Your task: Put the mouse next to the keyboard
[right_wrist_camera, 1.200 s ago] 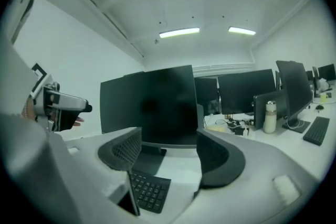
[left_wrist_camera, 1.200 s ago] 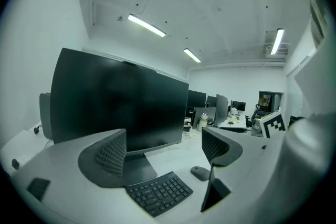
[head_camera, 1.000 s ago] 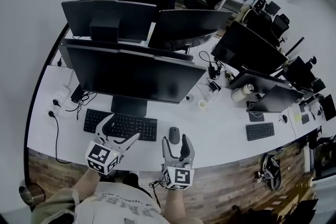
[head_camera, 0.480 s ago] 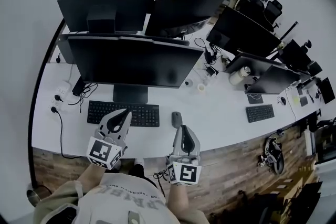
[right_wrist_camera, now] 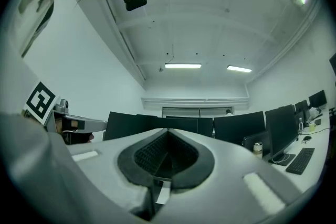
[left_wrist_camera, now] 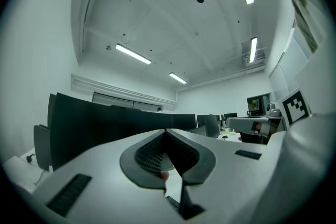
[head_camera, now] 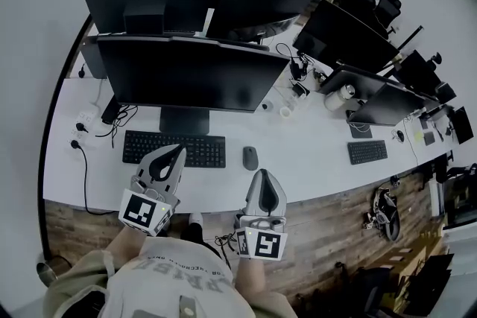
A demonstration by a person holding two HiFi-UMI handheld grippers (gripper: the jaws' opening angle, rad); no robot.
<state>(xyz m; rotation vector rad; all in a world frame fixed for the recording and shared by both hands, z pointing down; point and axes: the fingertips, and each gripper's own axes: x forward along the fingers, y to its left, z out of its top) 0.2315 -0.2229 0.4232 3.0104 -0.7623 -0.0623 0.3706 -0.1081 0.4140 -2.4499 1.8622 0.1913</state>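
Left tongs (head_camera: 174,154) and right tongs (head_camera: 263,176) just clenched empty, drawn back — mouse (head_camera: 250,158) ahead of the right, beside keyboard (head_camera: 174,149) — seemingly done.

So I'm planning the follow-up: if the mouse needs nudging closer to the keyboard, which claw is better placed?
Right, probably. The right claw, shut and empty, is just short of the mouse, which lies right of the keyboard. The left claw, also shut, is at the keyboard's near edge, farther off.
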